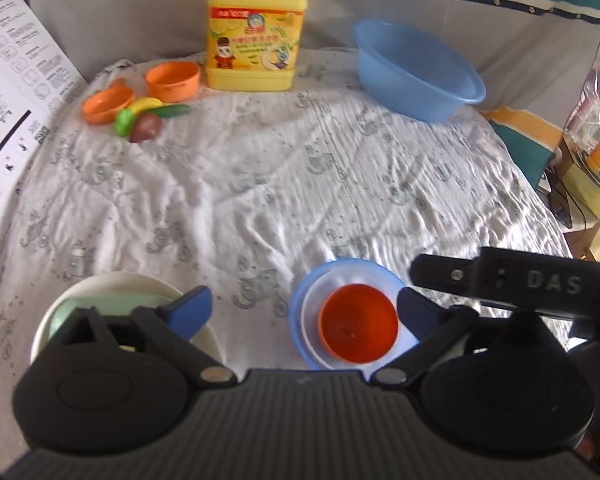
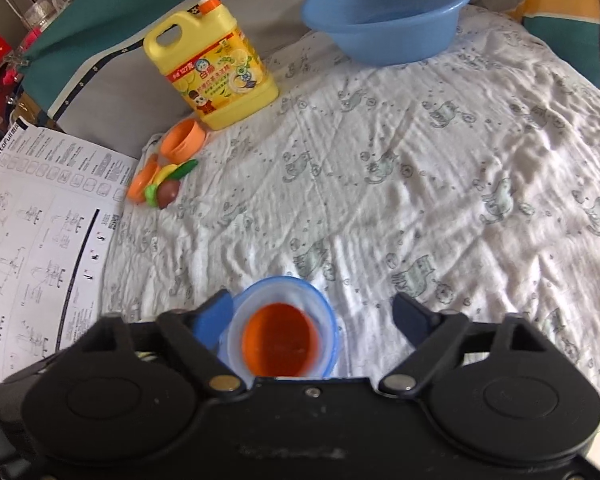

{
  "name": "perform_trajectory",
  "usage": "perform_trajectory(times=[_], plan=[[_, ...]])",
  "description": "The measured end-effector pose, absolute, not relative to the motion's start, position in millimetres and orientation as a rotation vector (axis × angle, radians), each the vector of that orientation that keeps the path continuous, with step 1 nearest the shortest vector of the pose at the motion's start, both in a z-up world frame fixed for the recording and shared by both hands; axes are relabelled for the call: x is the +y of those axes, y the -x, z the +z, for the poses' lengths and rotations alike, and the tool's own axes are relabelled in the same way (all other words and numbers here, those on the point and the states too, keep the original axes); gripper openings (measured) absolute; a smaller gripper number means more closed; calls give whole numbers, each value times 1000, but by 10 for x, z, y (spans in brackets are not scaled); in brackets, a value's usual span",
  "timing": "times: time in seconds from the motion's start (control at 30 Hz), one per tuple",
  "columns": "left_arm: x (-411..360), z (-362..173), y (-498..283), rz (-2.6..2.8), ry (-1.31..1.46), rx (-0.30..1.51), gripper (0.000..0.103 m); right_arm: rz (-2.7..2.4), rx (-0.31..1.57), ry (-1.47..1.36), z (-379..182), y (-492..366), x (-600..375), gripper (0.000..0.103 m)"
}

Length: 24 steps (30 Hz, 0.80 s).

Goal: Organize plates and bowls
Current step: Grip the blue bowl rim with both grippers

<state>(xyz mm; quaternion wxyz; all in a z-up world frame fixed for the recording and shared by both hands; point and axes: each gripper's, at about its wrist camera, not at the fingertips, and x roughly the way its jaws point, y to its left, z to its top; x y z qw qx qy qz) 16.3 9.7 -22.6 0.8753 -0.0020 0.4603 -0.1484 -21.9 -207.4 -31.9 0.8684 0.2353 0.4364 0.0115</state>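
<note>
Three bowls sit nested on the cloth: an orange bowl (image 1: 358, 328) inside a clear whitish one, inside a blue bowl (image 1: 300, 300). My left gripper (image 1: 304, 308) is open, and the stack lies just inside its right finger, untouched. Under its left finger lies a pale green plate (image 1: 112, 302) on a white plate (image 1: 44, 328). In the right wrist view the orange bowl (image 2: 280, 340) and blue bowl (image 2: 324, 304) lie between the fingers of my open right gripper (image 2: 314, 316), close to its left finger. The right gripper's black body (image 1: 500, 280) shows beside the stack.
A yellow detergent jug (image 1: 256, 28) and a large blue basin (image 1: 416, 72) stand at the back of the cat-print cloth (image 1: 260, 184). Orange toy cups (image 1: 172, 80) and toy fruit (image 1: 144, 120) lie back left. A printed instruction sheet (image 2: 40, 240) borders the left side.
</note>
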Motion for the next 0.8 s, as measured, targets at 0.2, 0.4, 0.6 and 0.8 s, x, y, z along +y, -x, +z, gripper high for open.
perform_trajectory(times=[0.2,0.4,0.6,0.8], plan=[[233,-348,-99,-312,30,967,103,-6,924,-486,-396,324,-2115,103],[274,-482,-27,-324,39,961,103,-24,941,-501,-502,404,-2105,103],[266,-577,-8,-337,41,954,103,-29,948,-515,-584,433,-2082,103],[274,-651,-40,-351,47,954,103,-28,936,-524,-613,407,-2067,102]])
